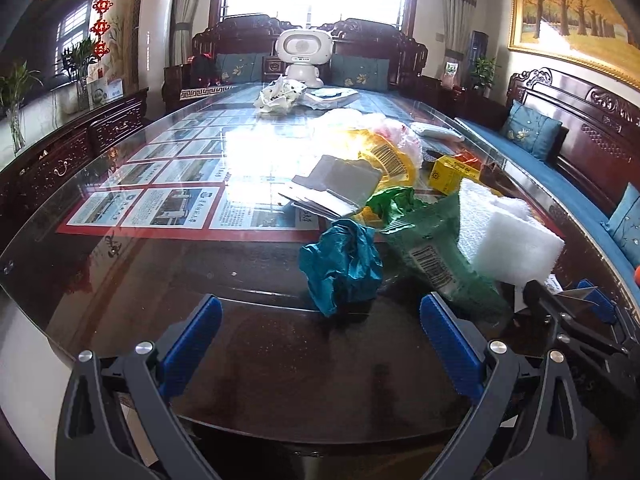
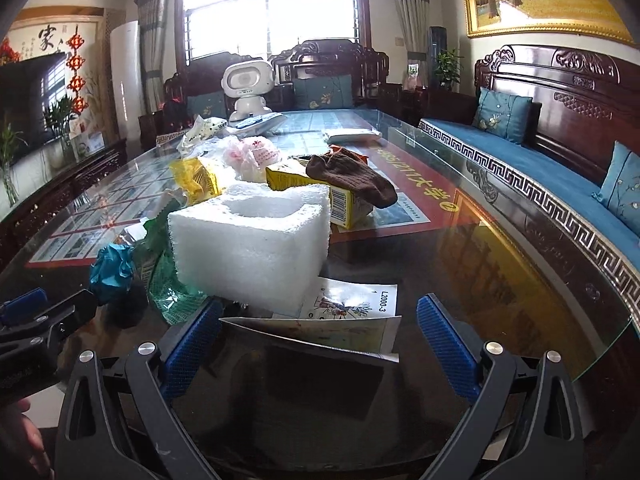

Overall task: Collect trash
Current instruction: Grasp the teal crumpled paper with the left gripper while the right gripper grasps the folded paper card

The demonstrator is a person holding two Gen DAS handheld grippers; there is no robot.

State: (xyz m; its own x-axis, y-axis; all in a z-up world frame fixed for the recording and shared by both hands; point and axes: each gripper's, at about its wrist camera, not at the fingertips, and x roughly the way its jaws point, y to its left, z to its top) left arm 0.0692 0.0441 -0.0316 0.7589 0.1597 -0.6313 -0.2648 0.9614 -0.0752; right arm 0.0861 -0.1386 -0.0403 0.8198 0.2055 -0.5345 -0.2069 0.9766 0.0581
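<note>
right gripper [image 2: 318, 344] spread around paper leaflet [image 2: 340, 320]; left gripper [image 1: 320, 340] spread, empty, near teal wrapper [image 1: 340, 266].

Daylight from the blown-out window [image 2: 268, 12] ahead glares off the glass tabletop [image 1: 240, 152]; edges are bent by fisheye.

Both the left gripper [image 1: 320, 336] and right gripper [image 2: 318, 338] have black triangular-cutout arms, silver round screws, and ribbed blue fingers [image 1: 192, 344].
</note>
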